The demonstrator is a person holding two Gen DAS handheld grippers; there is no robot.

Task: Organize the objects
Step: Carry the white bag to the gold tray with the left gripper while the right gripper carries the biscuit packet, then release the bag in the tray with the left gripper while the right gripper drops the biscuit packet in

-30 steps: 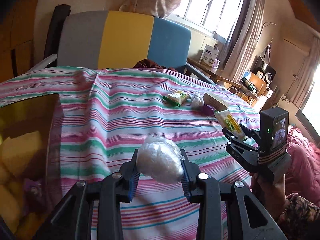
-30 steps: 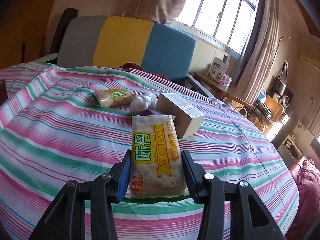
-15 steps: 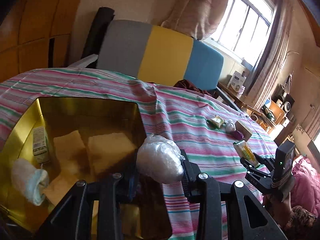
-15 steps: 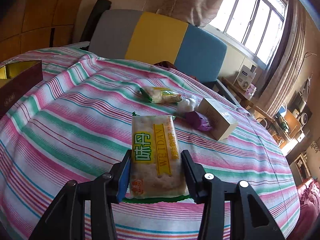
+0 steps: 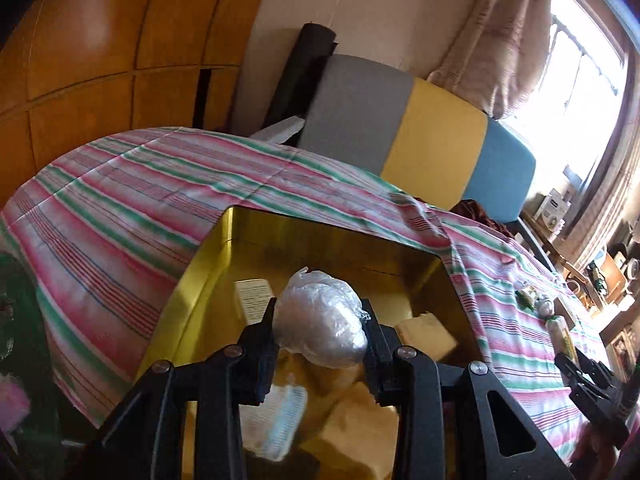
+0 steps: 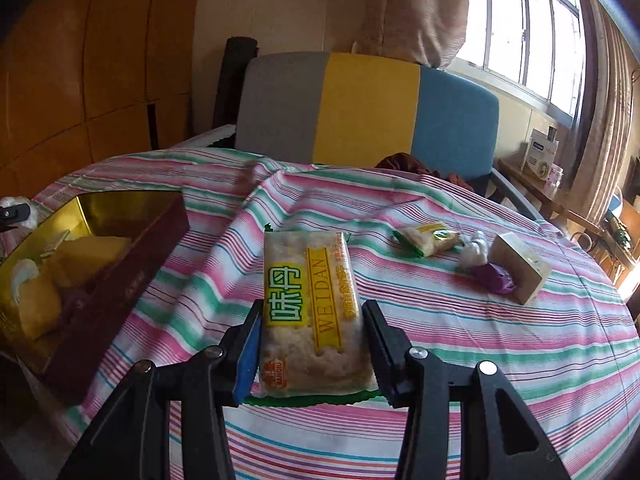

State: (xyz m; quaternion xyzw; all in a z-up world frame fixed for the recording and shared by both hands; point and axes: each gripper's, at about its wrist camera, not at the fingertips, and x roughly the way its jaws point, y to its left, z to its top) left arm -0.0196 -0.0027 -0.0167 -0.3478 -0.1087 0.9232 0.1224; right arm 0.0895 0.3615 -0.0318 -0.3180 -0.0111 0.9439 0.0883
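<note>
My left gripper (image 5: pixel 319 322) is shut on a clear plastic-wrapped bundle (image 5: pixel 322 316) and holds it above the gold-lined box (image 5: pixel 208 256). The box holds yellow blocks (image 5: pixel 426 334), a small white carton (image 5: pixel 256 294) and a white-blue roll (image 5: pixel 280 420). My right gripper (image 6: pixel 312 332) is shut on a Weidan cracker packet (image 6: pixel 310 300) above the striped tablecloth. The box, dark red outside, shows at the left in the right wrist view (image 6: pixel 120 264). The right gripper also shows at the far right of the left wrist view (image 5: pixel 568 356).
On the cloth to the right lie a small green-yellow snack packet (image 6: pixel 430 238), a white wrapped ball (image 6: pixel 474 250), a purple wrapper (image 6: pixel 496 278) and a beige carton (image 6: pixel 520 266). A grey-yellow-blue chair back (image 6: pixel 360 108) stands behind the table. Wooden panels line the left wall.
My left gripper has swung left with the bundle from over the cloth to above the open box. My right gripper has turned left with the packet, bringing the box into its view.
</note>
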